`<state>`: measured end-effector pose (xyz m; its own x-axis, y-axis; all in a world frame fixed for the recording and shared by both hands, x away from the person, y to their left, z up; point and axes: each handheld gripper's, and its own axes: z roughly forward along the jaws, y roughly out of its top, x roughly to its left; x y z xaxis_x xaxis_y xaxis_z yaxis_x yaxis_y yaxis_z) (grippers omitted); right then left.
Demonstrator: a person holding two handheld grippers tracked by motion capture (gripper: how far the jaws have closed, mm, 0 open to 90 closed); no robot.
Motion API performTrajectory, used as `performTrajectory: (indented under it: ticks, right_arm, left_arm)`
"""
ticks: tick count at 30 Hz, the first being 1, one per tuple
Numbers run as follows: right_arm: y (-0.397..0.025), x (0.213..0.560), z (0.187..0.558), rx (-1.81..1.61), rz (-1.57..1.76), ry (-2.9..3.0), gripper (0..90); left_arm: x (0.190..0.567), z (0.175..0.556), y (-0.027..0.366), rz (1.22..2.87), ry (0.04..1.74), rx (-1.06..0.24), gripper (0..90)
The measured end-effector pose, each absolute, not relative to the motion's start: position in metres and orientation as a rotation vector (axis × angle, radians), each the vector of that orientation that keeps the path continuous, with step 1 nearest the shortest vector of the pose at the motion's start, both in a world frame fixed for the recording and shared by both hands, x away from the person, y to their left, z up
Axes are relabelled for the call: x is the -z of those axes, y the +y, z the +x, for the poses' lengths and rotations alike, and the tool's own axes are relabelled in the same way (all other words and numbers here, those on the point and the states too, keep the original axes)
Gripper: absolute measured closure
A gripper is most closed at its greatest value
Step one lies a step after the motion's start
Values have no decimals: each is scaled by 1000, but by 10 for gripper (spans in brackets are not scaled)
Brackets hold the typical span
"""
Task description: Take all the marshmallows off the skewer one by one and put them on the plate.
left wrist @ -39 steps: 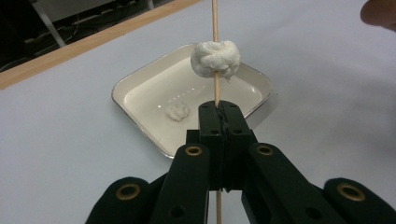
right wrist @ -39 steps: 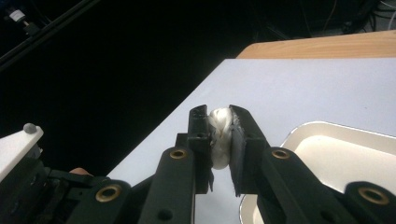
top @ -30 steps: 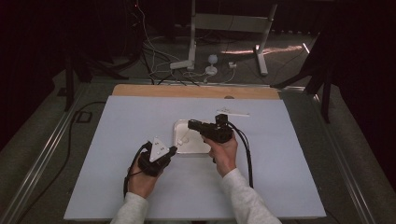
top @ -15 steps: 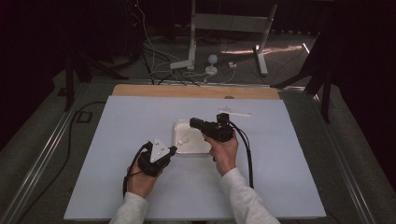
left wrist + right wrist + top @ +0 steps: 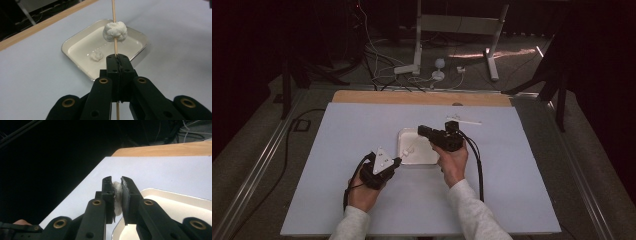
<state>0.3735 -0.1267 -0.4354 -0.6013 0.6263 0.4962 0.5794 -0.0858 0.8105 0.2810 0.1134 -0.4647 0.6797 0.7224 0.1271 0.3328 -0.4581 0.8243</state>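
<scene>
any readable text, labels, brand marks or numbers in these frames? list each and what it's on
None readable in any view.
The left gripper and right gripper: plain black fingers, brass rivets, no markings.
The tray, the skewer and the white lumps: blank.
The grey plate on the left gripper: a few small dots, no lettering visible.
The table sheet: unmarked.

The tray [image 5: 428,159] sits mid-table [image 5: 337,150]. My left gripper [image 5: 398,161] is at its 8 o'clock and my right gripper [image 5: 422,130] over its 1 o'clock edge. In the tray, one lump [image 5: 96,55] lies at 9 o'clock of the lump [image 5: 115,31] on my skewer [image 5: 113,10].
</scene>
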Motion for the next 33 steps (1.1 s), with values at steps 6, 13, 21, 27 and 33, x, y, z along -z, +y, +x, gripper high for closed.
performTrajectory:
  ticks: [6, 13, 21, 27, 33]
  right_arm:
    - [-164, 422, 382, -1846, 1478, 1872, 828]
    - [-189, 415, 383, -1828, 1404, 1982, 806]
    - [-175, 431, 383, -1875, 1424, 2041, 795]
    - [-163, 433, 381, -1885, 1399, 2080, 784]
    - [-157, 435, 379, -1895, 1392, 2103, 772]
  left_arm:
    - [482, 282, 128, 2110, 899, -547, 900]
    - [463, 282, 114, 2058, 849, -588, 900]
    - [458, 278, 104, 2080, 796, -590, 900]
    - [458, 278, 97, 2105, 772, -599, 900]
    - [459, 280, 94, 2119, 778, -604, 900]
